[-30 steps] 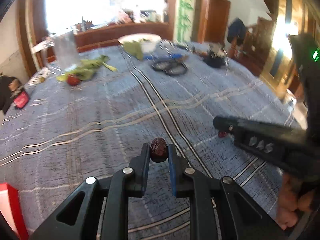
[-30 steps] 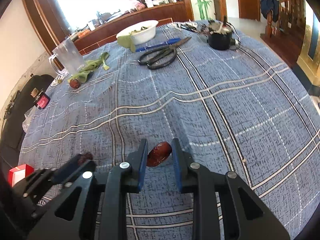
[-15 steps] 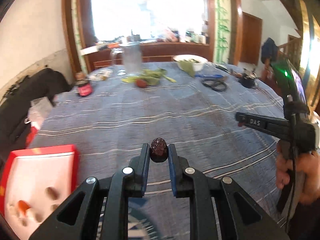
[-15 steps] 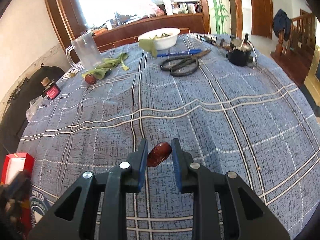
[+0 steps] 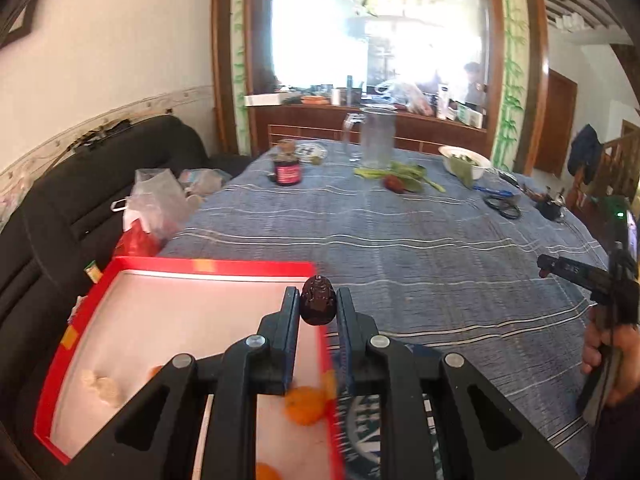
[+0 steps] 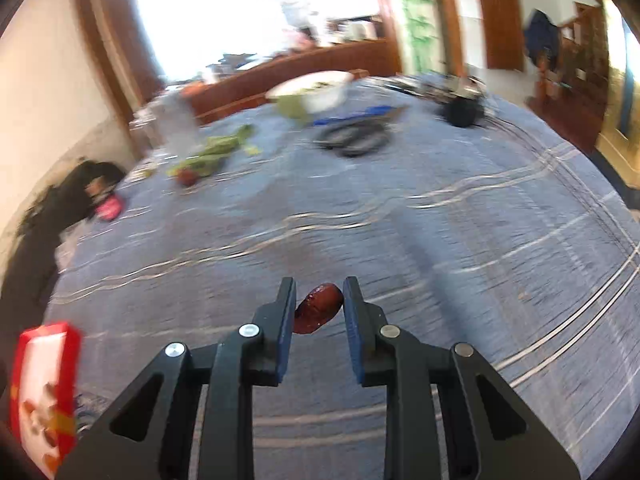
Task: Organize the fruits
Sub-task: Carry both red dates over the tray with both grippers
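My left gripper (image 5: 318, 304) is shut on a dark wrinkled red date (image 5: 317, 305) and holds it above the right rim of a red-edged white tray (image 5: 200, 266). The tray holds small oranges (image 5: 305, 404) and pale pieces (image 5: 100, 386). My right gripper (image 6: 319, 307) is shut on a smooth red date (image 6: 318, 309) above the blue checked tablecloth (image 6: 440, 240). The tray shows at the lower left of the right wrist view (image 6: 44, 388). The right gripper also shows at the right edge of the left wrist view (image 5: 576, 272).
At the far side of the table stand a clear jug (image 5: 376, 138), a dark jar (image 5: 287, 170), green leaves with a red fruit (image 5: 394, 182), a white bowl (image 5: 464, 160) and scissors (image 5: 502, 206). A black sofa (image 5: 80, 200) with bags is to the left.
My left gripper has swung left with its date, from over the cloth to over the tray's right rim. My right gripper keeps its date and has shifted; its view is blurred.
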A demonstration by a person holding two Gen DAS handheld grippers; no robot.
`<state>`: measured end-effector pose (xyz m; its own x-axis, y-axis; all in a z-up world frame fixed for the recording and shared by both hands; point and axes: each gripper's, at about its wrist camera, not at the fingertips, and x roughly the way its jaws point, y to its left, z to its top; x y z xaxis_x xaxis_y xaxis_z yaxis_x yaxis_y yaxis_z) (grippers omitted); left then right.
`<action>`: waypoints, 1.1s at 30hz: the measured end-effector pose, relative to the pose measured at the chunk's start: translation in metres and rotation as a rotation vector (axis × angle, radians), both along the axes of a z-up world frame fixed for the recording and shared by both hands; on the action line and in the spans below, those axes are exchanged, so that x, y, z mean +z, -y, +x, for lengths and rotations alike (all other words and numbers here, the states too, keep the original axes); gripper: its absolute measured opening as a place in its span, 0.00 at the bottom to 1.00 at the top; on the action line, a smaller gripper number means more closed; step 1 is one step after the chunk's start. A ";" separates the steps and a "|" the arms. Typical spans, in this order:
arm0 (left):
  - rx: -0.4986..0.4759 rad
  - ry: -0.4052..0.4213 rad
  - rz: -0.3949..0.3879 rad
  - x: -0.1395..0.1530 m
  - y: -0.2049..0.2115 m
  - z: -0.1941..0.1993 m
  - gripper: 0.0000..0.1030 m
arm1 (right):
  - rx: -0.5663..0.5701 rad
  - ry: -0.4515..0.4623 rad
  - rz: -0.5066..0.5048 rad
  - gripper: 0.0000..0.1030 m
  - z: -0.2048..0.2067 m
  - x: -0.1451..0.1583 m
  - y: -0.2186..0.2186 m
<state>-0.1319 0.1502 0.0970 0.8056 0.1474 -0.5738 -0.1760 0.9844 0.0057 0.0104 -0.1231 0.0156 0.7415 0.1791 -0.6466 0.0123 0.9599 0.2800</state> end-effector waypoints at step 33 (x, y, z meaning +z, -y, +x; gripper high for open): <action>0.313 -0.118 0.074 -0.037 -0.114 -0.056 0.16 | 0.885 0.160 0.093 0.26 -0.110 0.018 -0.278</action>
<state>-0.1883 0.2642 0.0597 0.6436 0.4216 -0.6387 -0.4632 0.8790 0.1133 -0.0993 0.1547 0.0334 0.3877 0.7731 -0.5021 -0.7657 0.5733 0.2916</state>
